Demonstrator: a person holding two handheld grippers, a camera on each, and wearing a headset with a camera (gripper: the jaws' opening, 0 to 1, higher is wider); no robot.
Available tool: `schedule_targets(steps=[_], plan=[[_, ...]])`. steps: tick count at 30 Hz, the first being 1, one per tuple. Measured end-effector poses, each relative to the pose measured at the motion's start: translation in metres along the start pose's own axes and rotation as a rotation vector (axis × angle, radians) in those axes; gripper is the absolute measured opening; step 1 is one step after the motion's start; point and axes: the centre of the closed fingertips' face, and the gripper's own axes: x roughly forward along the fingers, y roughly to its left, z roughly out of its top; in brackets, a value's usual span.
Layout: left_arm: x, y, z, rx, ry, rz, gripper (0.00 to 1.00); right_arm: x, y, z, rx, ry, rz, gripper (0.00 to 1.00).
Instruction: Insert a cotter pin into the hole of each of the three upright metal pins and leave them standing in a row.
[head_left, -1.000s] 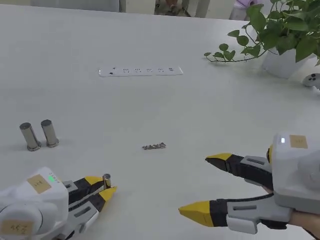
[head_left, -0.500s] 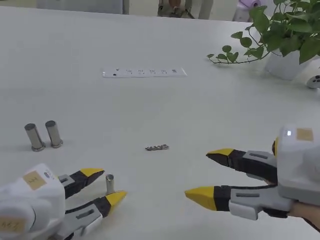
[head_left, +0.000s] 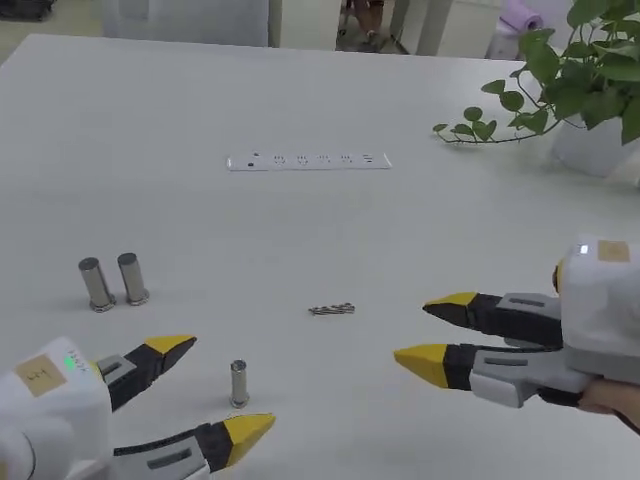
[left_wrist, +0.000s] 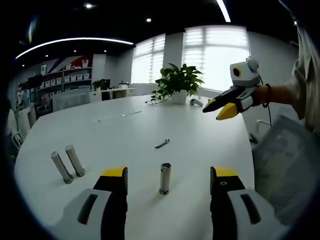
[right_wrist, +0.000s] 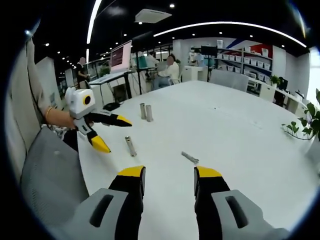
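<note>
Left gripper (head_left: 230, 383) jaws spread wide, one metal pin (head_left: 238, 381) upright between them, touching neither, toward the table's (head_left: 300, 230) near edge. Pair of pins (head_left: 132, 278) stands side by side, further left. Cotter pin (head_left: 332, 309) lies mid-table; right gripper (head_left: 413, 329) hovers nearby, jaws parted

Bright, even light; fisheye-warped edges

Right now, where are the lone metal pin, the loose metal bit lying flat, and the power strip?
lone metal pin (head_left: 238, 383): head view, mid-shaft.
loose metal bit (head_left: 331, 309): head view, its middle.
power strip (head_left: 308, 161): head view, top face centre.
</note>
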Motion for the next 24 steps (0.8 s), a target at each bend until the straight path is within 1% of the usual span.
schedule_targets(steps=[3,6,9,11,14,17,21,24], plan=[[-0.004,-0.001,0.001,-0.008,0.004,0.01,0.72,0.006,-0.005,0.002,-0.026,0.015,0.003,0.38],[-0.009,-0.004,0.004,-0.002,0.0,0.016,0.77,0.012,-0.008,0.003,-0.044,0.024,0.015,0.36],[-0.013,-0.006,0.007,-0.016,-0.008,0.014,0.81,0.02,-0.011,0.002,-0.077,0.049,0.033,0.34],[-0.016,-0.007,0.01,-0.013,-0.014,0.016,0.85,0.025,-0.012,0.002,-0.093,0.059,0.046,0.33],[-0.018,-0.009,0.012,-0.01,-0.007,0.018,0.89,0.032,-0.015,0.003,-0.116,0.074,0.061,0.31],[-0.021,-0.009,0.013,-0.009,-0.006,0.028,0.92,0.039,-0.018,0.003,-0.138,0.088,0.072,0.3],[-0.024,-0.008,0.011,-0.005,0.006,0.042,0.95,0.049,-0.025,0.001,-0.166,0.117,0.094,0.28],[-0.026,-0.006,0.009,-0.001,0.013,0.057,0.95,0.057,-0.028,-0.001,-0.187,0.143,0.109,0.27]])
